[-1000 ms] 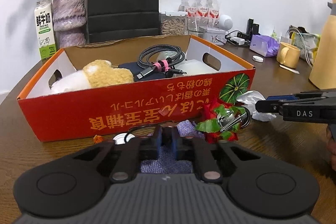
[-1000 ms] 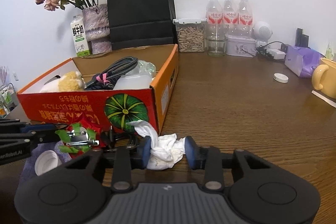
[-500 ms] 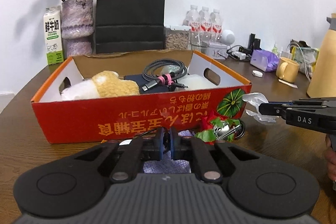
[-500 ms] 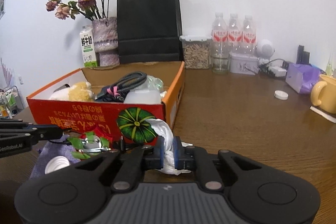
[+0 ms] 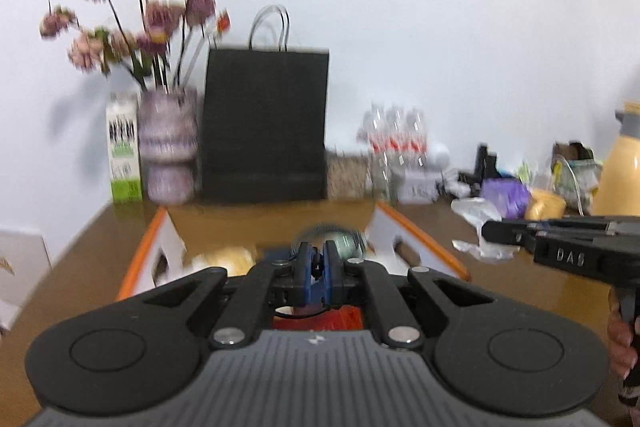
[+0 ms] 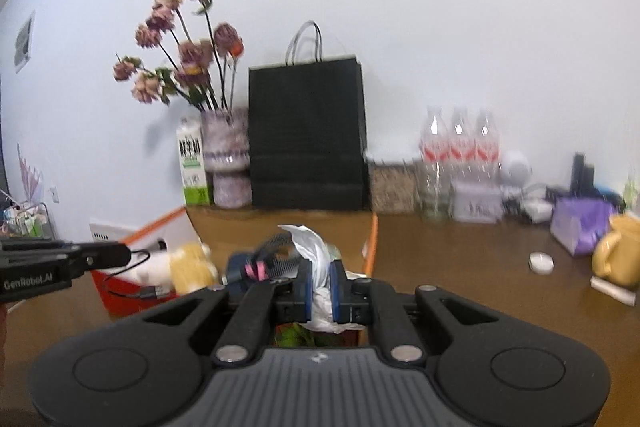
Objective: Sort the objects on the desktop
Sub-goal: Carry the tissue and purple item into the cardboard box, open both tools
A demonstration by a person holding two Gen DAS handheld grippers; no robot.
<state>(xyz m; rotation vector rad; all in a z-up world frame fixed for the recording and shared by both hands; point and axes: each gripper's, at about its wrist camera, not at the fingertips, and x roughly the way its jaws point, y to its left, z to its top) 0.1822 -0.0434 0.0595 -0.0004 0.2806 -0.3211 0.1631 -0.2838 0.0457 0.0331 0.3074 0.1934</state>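
My left gripper (image 5: 316, 259) is shut on a thin black cable, of which only a small dark bit shows between its blue pads. In the right wrist view the left gripper (image 6: 126, 254) hangs at the left, and the black cable (image 6: 150, 293) dangles from its tip with a plug at the end. My right gripper (image 6: 320, 279) is shut on a crumpled white tissue (image 6: 310, 247) that sticks up above the pads. Both are raised in front of the red-orange cardboard box (image 6: 374, 235). In the left wrist view the right gripper (image 5: 486, 230) carries the tissue (image 5: 476, 209) beside the box (image 5: 420, 227).
The box holds a yellow plush toy (image 6: 192, 267) and a coiled cable with a pink tie (image 6: 256, 269). Behind it stand a vase of dried flowers (image 6: 226, 163), a milk carton (image 6: 194, 167), a black paper bag (image 6: 306, 135) and water bottles (image 6: 460, 147). A yellow mug (image 6: 618, 259) and white cap (image 6: 541, 261) sit right.
The right gripper closed on the white tissue and lifted it off the table. The left gripper rose too, pulling the black cable up. Both views now look over the box's front wall.
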